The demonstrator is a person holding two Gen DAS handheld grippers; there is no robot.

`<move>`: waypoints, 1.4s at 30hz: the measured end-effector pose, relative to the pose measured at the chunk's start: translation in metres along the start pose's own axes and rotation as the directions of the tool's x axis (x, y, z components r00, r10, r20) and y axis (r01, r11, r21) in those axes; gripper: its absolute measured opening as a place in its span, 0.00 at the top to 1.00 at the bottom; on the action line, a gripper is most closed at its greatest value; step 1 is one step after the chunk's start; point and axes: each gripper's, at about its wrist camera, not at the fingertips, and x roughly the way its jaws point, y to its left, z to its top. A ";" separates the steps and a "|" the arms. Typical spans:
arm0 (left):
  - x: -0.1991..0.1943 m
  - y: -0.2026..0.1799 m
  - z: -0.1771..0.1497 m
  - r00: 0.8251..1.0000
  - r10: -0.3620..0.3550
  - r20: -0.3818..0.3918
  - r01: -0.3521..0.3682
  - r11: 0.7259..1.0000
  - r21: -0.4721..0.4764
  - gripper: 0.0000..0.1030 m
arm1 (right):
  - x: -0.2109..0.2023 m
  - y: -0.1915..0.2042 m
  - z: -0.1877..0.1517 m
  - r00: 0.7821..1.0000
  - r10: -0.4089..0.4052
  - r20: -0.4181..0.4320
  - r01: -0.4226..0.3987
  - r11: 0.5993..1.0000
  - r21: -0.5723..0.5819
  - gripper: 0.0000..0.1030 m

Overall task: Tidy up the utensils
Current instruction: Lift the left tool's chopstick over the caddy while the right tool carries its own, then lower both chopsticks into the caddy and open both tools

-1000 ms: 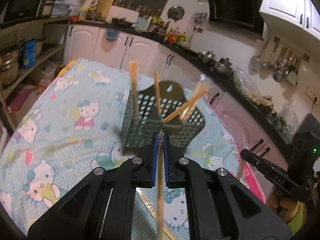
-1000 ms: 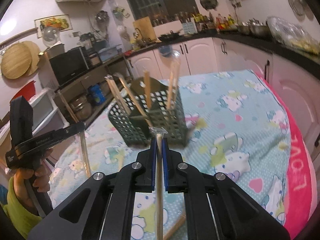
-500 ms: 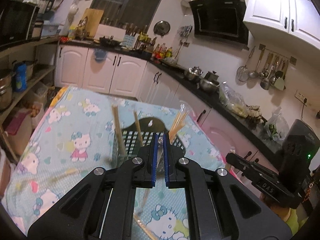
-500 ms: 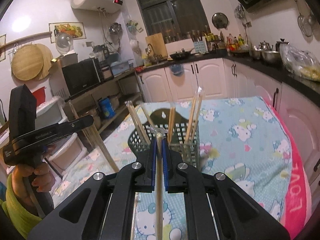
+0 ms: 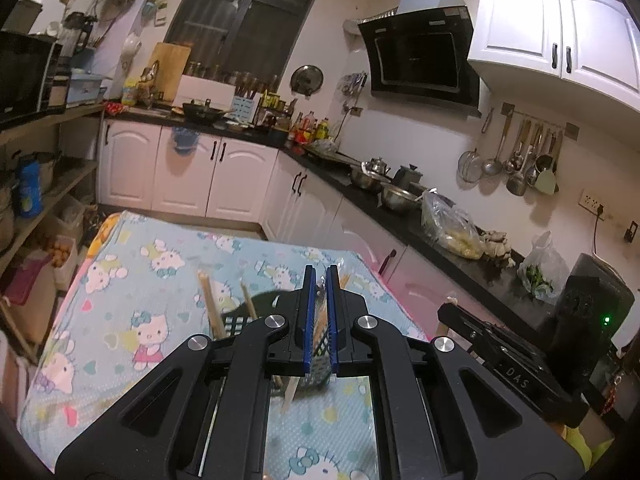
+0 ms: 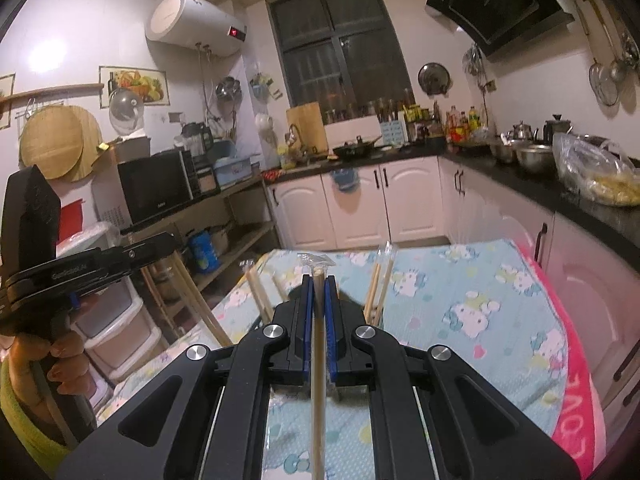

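Note:
My left gripper (image 5: 319,276) is shut on wrapped chopsticks (image 5: 319,322), held upright over the dark green utensil basket (image 5: 240,320), which is mostly hidden behind my fingers. Two bare chopsticks (image 5: 210,306) stand in the basket. My right gripper (image 6: 319,280) is shut on a wrapped wooden chopstick (image 6: 318,360) that runs down between the blue pads. In the right wrist view the basket (image 6: 348,300) is hidden behind the jaws, with chopsticks (image 6: 378,290) sticking up on both sides. The left gripper (image 6: 176,258) also shows there holding chopsticks.
The table carries a blue cartoon-cat cloth (image 5: 140,280) with a pink edge (image 6: 576,384). Kitchen counters with pots (image 5: 392,196), cabinets and shelves surround it. The right gripper's body (image 5: 500,360) is close at the right in the left wrist view.
Both grippers have risen and tilted up, each keeping its chopstick. The basket has dropped low in both views and is now mostly hidden behind the fingers.

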 end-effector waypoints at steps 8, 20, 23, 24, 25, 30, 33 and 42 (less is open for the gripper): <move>0.005 -0.007 0.026 0.998 -0.003 0.062 0.003 1.000 0.007 0.99 | 0.009 -0.011 0.018 0.998 -0.034 0.055 0.034 0.999 0.000 0.94; 0.032 -0.002 0.038 0.995 0.017 0.094 -0.017 1.000 -0.002 0.99 | 0.026 -0.017 0.046 0.990 -0.047 0.134 0.050 0.998 -0.022 0.94; 0.039 0.000 0.035 0.996 0.020 0.089 -0.020 1.000 -0.007 0.99 | 0.028 -0.015 0.052 0.986 -0.051 0.160 0.057 0.998 -0.034 0.94; 0.041 0.001 0.034 0.996 0.020 0.086 -0.019 1.000 -0.012 0.99 | 0.030 -0.014 0.054 0.984 -0.054 0.172 0.062 0.997 -0.042 0.94; 0.043 0.002 0.033 0.996 0.018 0.082 -0.016 1.000 -0.018 0.99 | 0.031 -0.013 0.057 0.980 -0.058 0.188 0.068 0.997 -0.047 0.94; 0.054 0.006 0.025 0.997 0.019 0.070 -0.017 0.999 -0.030 0.99 | 0.041 -0.013 0.062 0.971 -0.064 0.232 0.079 0.995 -0.058 0.94; 0.059 0.008 0.020 0.998 0.022 0.065 -0.020 0.999 -0.034 0.99 | 0.048 -0.015 0.061 0.965 -0.076 0.252 0.094 0.994 -0.059 0.94; 0.074 0.016 0.005 0.999 0.016 0.032 -0.014 0.998 -0.060 0.99 | 0.075 -0.021 0.048 0.959 -0.099 0.264 0.121 0.991 -0.065 0.94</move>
